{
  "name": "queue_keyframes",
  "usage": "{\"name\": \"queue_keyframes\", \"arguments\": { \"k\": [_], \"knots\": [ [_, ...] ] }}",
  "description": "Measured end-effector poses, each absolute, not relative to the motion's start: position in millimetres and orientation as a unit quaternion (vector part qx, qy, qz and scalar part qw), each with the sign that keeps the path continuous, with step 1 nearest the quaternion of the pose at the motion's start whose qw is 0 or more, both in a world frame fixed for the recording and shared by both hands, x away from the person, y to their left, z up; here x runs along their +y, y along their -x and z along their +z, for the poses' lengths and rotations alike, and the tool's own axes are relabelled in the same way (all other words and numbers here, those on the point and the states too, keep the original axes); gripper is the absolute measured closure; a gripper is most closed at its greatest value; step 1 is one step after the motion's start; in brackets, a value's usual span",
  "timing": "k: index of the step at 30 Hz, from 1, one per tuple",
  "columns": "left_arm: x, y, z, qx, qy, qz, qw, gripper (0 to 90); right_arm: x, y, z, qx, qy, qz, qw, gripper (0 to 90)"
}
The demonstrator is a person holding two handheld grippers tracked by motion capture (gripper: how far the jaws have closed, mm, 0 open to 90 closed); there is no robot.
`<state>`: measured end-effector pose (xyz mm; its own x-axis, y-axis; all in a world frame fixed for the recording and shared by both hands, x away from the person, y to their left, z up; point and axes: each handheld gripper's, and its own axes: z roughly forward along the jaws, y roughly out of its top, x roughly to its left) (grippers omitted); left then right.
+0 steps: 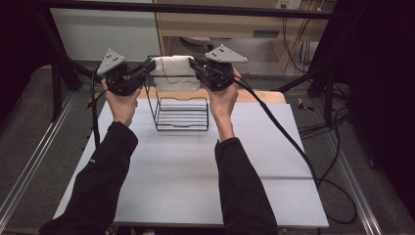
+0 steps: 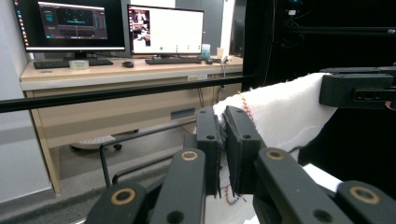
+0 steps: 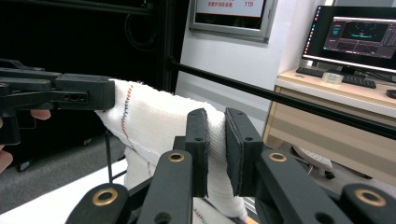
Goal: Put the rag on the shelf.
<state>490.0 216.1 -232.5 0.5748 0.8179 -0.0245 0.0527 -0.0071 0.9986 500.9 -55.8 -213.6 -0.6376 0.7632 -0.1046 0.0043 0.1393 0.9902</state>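
A white cloth (image 1: 173, 73) with coloured stitching hangs stretched between my two grippers, above a black wire rack (image 1: 182, 115) on the white table (image 1: 195, 171). My left gripper (image 1: 148, 66) is shut on the cloth's left end, and my right gripper (image 1: 194, 64) is shut on its right end. In the left gripper view the jaws (image 2: 223, 140) pinch the cloth (image 2: 285, 112), with the right gripper (image 2: 359, 88) across from them. In the right gripper view the jaws (image 3: 215, 144) clamp the cloth (image 3: 149, 121), and the left gripper (image 3: 79, 93) holds the far end.
A black frame bar (image 2: 116, 93) crosses behind the rack. Beyond it stands a wooden desk (image 2: 93, 74) with monitors (image 2: 166, 30) and keyboards. The right gripper's cable (image 1: 293, 142) trails over the table's right side. Black stand legs (image 1: 58, 83) flank the table.
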Motion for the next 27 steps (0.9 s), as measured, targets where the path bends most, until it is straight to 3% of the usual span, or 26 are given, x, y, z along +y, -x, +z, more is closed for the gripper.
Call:
{"name": "queue_keyframes", "arguments": {
  "k": [27],
  "knots": [
    [219, -463, -258, 0.341, -0.670, 0.288, 0.593, 80.5, -67, -474, -241, 0.716, -0.273, 0.581, 0.274, 77.3]
  ]
}}
